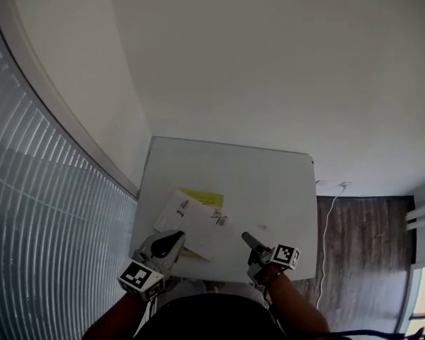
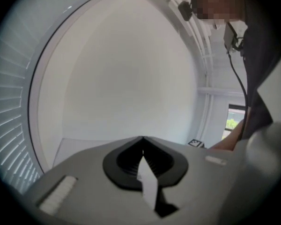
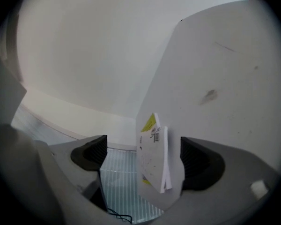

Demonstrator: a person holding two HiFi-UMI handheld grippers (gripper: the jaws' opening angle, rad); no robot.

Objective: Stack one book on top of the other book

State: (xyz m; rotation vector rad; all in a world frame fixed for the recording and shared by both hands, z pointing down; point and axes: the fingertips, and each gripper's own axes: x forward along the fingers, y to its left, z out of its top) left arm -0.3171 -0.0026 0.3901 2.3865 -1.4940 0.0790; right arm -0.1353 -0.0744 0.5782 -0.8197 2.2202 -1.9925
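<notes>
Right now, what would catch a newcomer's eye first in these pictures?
A white book lies askew on a yellow book at the near left of the white table, so the stack looks made. The left gripper is shut on a thin white edge, seemingly that white book's near corner. The right gripper stands open and empty just to the books' right.
</notes>
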